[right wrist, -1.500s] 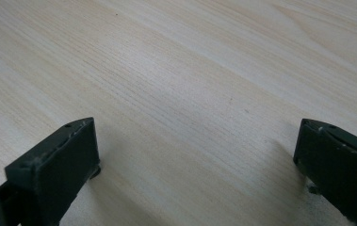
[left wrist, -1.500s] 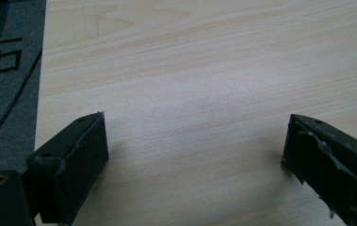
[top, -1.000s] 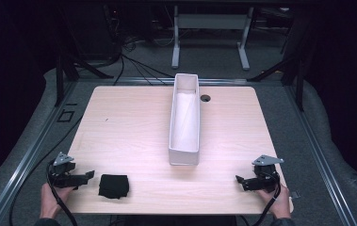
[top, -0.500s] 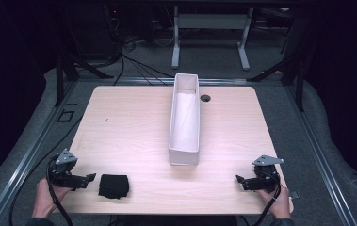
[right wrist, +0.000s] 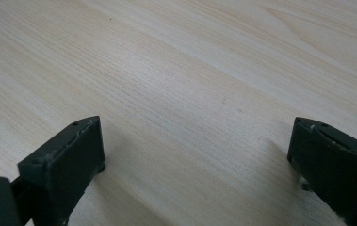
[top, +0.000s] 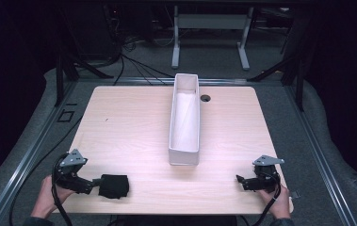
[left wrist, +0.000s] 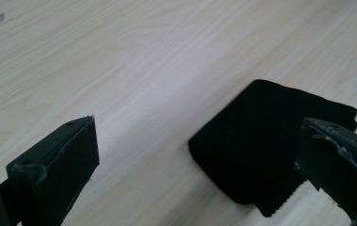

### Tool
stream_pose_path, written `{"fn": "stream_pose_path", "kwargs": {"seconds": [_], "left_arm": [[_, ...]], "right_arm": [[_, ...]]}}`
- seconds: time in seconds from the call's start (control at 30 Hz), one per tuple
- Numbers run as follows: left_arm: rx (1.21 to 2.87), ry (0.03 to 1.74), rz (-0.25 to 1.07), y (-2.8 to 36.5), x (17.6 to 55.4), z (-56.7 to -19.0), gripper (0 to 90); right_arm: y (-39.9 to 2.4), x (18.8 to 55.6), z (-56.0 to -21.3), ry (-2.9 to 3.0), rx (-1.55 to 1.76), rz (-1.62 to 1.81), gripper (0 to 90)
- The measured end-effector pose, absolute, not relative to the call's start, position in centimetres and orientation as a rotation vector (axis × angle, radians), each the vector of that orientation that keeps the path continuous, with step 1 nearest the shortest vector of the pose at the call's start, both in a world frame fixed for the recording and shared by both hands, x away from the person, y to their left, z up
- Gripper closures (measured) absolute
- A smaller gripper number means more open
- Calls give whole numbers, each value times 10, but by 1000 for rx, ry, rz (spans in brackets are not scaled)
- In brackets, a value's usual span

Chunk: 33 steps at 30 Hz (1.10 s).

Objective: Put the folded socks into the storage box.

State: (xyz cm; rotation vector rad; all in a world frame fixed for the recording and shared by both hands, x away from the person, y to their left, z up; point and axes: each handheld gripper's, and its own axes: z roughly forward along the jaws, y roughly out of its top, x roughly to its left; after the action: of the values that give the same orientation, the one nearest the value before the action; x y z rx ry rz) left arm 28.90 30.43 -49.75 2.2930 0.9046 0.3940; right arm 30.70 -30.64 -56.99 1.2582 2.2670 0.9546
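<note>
A folded black cloth [top: 114,186] lies flat on the wooden table [top: 129,127] near the front left edge. My left gripper [top: 93,184] sits just left of it, its jaws having just been opening; they now stand wide with nothing pressed between them. In the left gripper view the black cloth [left wrist: 270,155] lies ahead, partly behind the right jaw, and the left gripper [left wrist: 197,155] is open above bare wood. My right gripper [top: 240,181] rests at the front right corner, open. In its own view the right gripper [right wrist: 197,148] frames only bare table.
A long white bin [top: 185,120] stands upright along the table's middle, running front to back. A small round hole [top: 206,98] sits in the tabletop beside the bin's far end. Dark floor, cables and a desk frame [top: 209,28] lie beyond the table.
My left gripper has drawn back toward the lower left and lifted away from the black cloth, with its jaws spreading. The cloth stays on the table. The right gripper has kept still.
</note>
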Motion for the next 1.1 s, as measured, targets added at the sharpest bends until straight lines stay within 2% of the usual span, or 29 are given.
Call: {"fn": "stream_pose_path", "kwargs": {"seconds": [0.4,0.53,0.67,0.7,0.8,0.97,1.1], "left_arm": [[2426,768,336,274,279,-499,7],[2478,728,341,268,276,-504,93],[2506,706,349,265,274,-511,268],[2513,707,352,264,274,-512,268],[2542,693,344,261,274,-517,344],[2558,701,336,255,275,-521,389],[2561,715,330,251,277,-523,380]], "right_arm": [[-306,307,-570,2266,1257,956,37],[-306,307,-570,2265,1260,959,37],[-306,307,-570,2263,1260,956,37],[-306,307,-570,2263,1260,956,37],[-306,307,-570,2263,1262,957,37],[-306,307,-570,2262,1261,956,37],[-306,307,-570,2263,1262,958,37]]}}
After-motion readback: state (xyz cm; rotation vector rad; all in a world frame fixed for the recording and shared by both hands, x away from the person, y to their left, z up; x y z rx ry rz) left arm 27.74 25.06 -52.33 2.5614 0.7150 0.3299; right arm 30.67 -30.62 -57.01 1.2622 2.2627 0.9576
